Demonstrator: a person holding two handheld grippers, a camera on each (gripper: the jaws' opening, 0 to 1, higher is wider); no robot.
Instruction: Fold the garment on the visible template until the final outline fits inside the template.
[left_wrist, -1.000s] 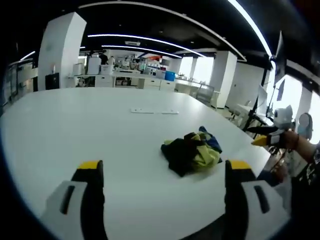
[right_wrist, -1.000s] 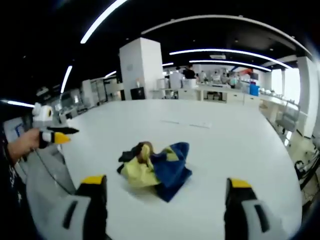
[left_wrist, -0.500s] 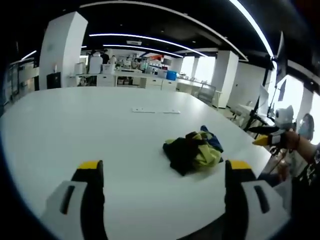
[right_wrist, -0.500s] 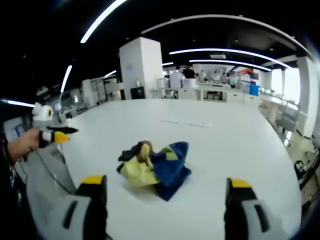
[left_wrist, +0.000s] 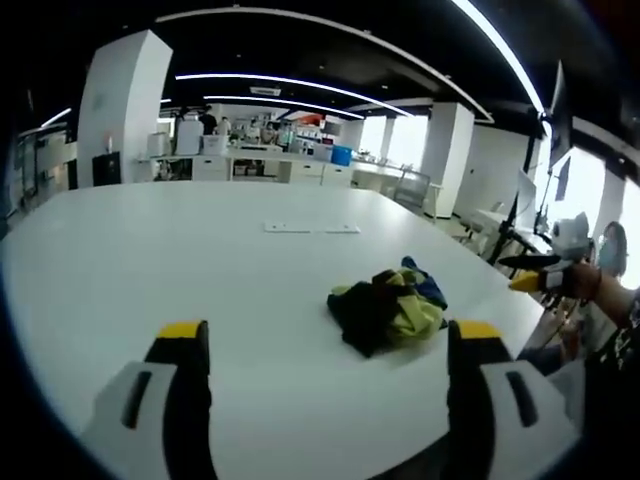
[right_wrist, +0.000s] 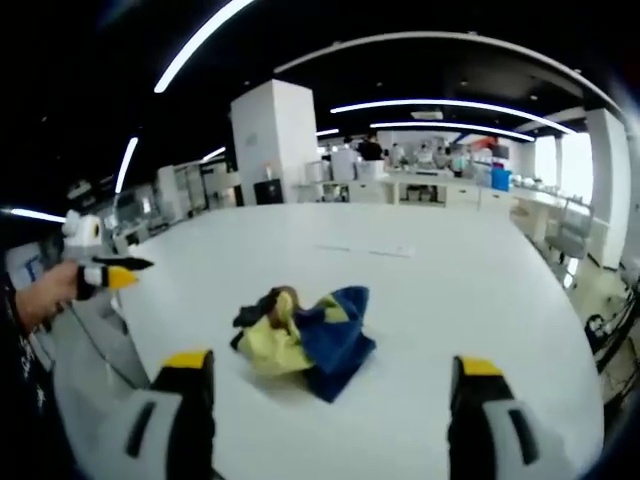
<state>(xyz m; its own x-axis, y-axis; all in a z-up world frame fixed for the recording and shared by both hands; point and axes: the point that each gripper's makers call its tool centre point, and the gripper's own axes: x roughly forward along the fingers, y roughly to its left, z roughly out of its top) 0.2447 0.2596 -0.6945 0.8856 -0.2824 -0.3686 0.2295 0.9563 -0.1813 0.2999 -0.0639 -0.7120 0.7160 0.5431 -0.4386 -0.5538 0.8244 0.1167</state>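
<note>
Soft crumpled cloth for the garment (left_wrist: 388, 308) (right_wrist: 303, 338), matt, in yellow, blue and black. Smooth, faintly glossy white table (left_wrist: 150, 250) (right_wrist: 470, 290). Matt black jaws, yellow-tipped.

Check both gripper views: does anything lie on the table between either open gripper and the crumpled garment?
Nothing visible does. In the left gripper view only bare white table separates the left gripper from the garment. In the right gripper view the right gripper likewise faces the garment across bare tabletop.

Bright ceiling light strips (left_wrist: 290, 80) and windows at right glare; worktop (left_wrist: 150, 260) evenly lit, fisheye edges bent and soft
</note>
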